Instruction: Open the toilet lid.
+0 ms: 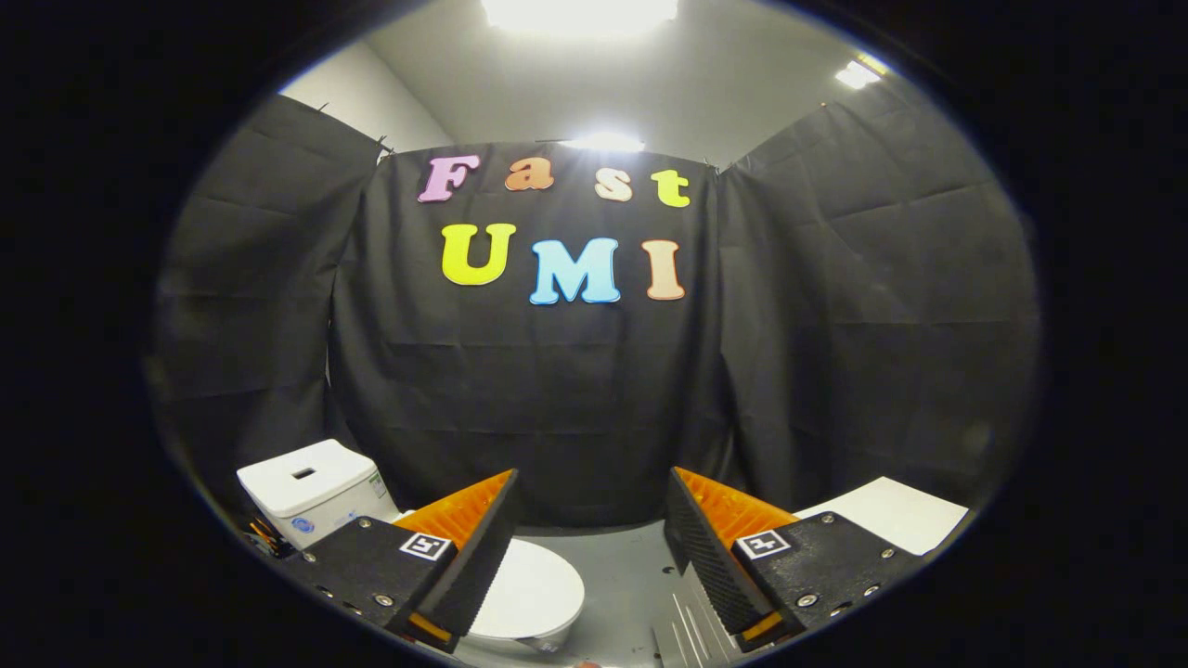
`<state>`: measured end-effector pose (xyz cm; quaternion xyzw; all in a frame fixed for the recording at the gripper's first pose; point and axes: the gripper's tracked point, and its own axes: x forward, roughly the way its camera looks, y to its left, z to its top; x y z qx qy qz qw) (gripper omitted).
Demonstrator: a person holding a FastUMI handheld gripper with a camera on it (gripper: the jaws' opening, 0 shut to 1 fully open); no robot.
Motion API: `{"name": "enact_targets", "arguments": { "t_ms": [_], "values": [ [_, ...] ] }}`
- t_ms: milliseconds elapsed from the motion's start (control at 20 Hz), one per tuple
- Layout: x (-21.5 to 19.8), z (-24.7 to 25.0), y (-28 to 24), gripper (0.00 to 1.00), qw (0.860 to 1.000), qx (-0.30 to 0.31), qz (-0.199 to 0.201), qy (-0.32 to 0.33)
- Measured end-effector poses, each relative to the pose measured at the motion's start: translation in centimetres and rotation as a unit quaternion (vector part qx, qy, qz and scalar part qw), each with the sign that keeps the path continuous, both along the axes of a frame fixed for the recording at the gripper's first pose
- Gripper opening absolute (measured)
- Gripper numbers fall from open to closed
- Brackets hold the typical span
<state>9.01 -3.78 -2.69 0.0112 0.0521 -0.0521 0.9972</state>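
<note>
On the grey surface [631,575] we hold the tongs [590,543] spread apart and gripping nothing, high above the small white toilet [390,547], whose lid [534,589] lies closed beside and partly behind the left finger, likely for an approach.

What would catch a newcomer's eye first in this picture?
The gripper, its orange and black fingers spread wide and holding nothing. Behind the left finger sits a white toilet, its lid down. A white flat surface lies beyond the right finger.
</note>
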Motion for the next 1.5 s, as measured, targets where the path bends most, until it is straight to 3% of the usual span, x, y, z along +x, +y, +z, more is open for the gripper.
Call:
{"name": "enact_targets", "arguments": {
  "t_ms": [500, 700, 1100, 1500],
  "values": [
    [1.6, -0.9, -0.6, 0.95, 0.999, 0.020, -0.033, -0.012],
    [1.4, -5.6, 2.3, 0.95, 0.994, 0.104, -0.026, 0.032],
    [-1.1, -18.3, 6.1, 0.96, 0.949, 0.286, -0.058, 0.116],
    [-4.5, -29.9, 7.3, 0.96, 0.902, 0.379, -0.114, 0.173]
  ]
}}
